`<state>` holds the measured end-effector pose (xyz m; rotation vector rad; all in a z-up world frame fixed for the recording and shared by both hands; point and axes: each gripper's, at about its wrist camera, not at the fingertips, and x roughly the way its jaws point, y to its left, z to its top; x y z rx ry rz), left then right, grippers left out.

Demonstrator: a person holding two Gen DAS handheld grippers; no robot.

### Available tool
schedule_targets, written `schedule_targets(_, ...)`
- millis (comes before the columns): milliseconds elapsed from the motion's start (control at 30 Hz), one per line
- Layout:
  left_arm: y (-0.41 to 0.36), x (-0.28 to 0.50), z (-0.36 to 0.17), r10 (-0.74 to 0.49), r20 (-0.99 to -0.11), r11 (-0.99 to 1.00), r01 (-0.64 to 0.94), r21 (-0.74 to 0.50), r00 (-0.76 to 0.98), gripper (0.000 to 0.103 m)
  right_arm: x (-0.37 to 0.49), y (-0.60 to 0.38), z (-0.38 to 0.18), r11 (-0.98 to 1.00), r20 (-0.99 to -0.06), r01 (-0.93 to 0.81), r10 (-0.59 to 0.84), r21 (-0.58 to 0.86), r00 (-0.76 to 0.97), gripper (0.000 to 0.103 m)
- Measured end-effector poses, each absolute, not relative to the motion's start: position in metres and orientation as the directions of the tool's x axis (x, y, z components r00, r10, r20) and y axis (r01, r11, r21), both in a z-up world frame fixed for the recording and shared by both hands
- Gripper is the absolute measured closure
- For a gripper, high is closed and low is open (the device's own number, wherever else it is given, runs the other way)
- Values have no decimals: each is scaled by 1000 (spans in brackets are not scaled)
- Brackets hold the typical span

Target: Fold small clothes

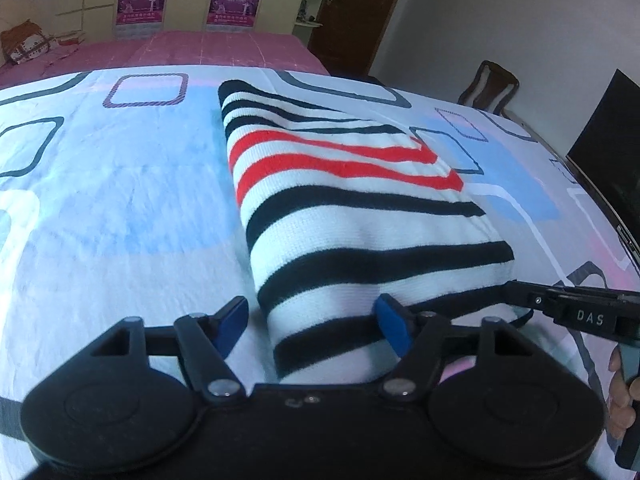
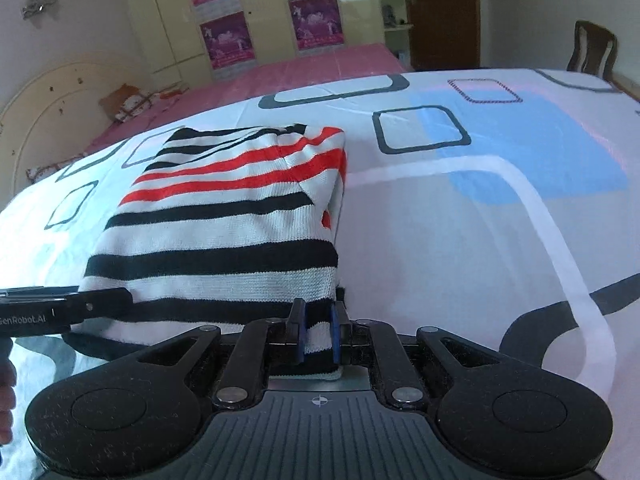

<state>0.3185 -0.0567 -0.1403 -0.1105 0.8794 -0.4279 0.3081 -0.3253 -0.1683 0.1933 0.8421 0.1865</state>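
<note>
A folded striped knit garment (image 1: 352, 216), white with black and red stripes, lies on a patterned bed sheet (image 1: 120, 200). My left gripper (image 1: 316, 326) is open, its blue pads on either side of the garment's near left corner. The right gripper's fingers (image 1: 524, 300) reach in at the garment's near right edge. In the right wrist view the garment (image 2: 224, 236) lies ahead and left. My right gripper (image 2: 318, 336) is shut on the garment's near right corner, with fabric pinched between the blue pads. The left gripper's fingers (image 2: 96, 300) show at the left edge.
The sheet (image 2: 480, 220) covers a wide surface with squares printed on it. Behind it lies a pink bed (image 2: 300, 68) with a cushion (image 2: 132, 104), then wardrobes with posters (image 2: 228, 40), a brown door (image 2: 440, 12) and a chair (image 2: 592, 48). A dark screen (image 1: 608, 136) stands right.
</note>
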Motion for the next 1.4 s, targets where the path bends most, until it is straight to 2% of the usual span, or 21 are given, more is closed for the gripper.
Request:
schedule_targets(33,-55,320,-141,-413,-723,907,319,-273,554,28,308,-326,-170,967,-723,-60,226,248,652,85)
schedule_targets(67,-55,321,-141,-416,-725,905,323,-276,549,28,308,-326,-169,972,-731,-27,194,234,654,69)
schedule_targets(100,-54,320,-141,-420,-725,904,328,-276,546,27,308,-325,-168,976,-736,-15,176,219,654,61)
schedule_targets(167,-54,322,-140,-421,-727,902,335,-272,542,25,307,-325,-164,980,-739,-5,152,197,656,56)
schedule_targets(333,-51,325,-137,-427,-733,902,314,-298,529,19,303,-331,-148,973,-726,20,157,229,669,55)
schedule_targets(367,-50,326,-136,-429,-734,901,304,-308,527,19,303,-332,-145,971,-720,15,166,237,673,45)
schedule_targets(400,-49,326,-135,-432,-732,901,295,-319,526,19,304,-331,-142,971,-715,7,171,238,678,28)
schedule_targets(467,-48,328,-131,-443,-723,896,285,-340,530,19,308,-329,-136,973,-699,-32,187,228,691,22)
schedule_targets(567,-50,333,-124,-456,-710,890,267,-370,537,17,322,-327,-135,969,-686,-68,217,238,694,22)
schedule_targets(700,-57,343,-115,-455,-701,890,261,-374,549,14,347,-335,-136,944,-673,-80,286,320,683,22)
schedule_targets(900,-63,366,-122,-419,-719,907,213,-364,554,13,385,-344,-153,906,-668,-95,372,412,645,22)
schedule_targets(1133,-63,383,-140,-462,-711,882,191,-430,530,8,415,-353,-183,840,-645,-105,483,532,592,22)
schedule_targets(1267,-60,388,-151,-515,-694,845,163,-509,503,8,422,-358,-195,775,-590,-127,565,619,577,22)
schedule_targets(1400,-63,387,-153,-520,-686,841,164,-516,509,12,427,-357,-199,755,-572,-148,594,638,566,34)
